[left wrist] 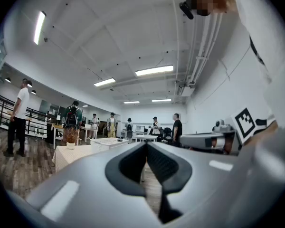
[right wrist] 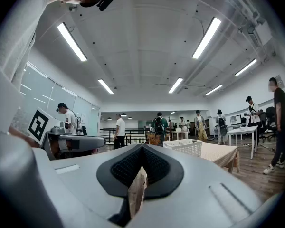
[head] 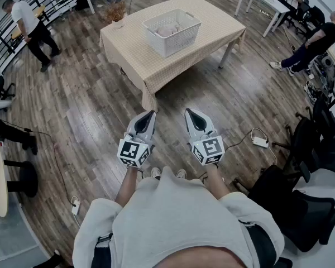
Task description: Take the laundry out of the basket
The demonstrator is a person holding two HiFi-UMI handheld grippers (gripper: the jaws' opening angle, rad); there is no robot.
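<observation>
Open floor [head: 173, 102] ahead up to table [head: 212, 21]; office chairs [head: 301, 205] crowd right side.

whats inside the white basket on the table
Pale, bunched-up laundry shows inside the white basket on the table. How many pieces there are, and anything under the top layer, cannot be seen: the cloth and the basket walls cover it.

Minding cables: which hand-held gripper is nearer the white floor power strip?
Right. Right hand-held gripper: left of the power strip. Left hand-held gripper: farther left.

laundry [head: 167, 31] mostly hidden behind basket [head: 181, 43] walls, round table [head: 1, 194] cut off at left edge
</observation>
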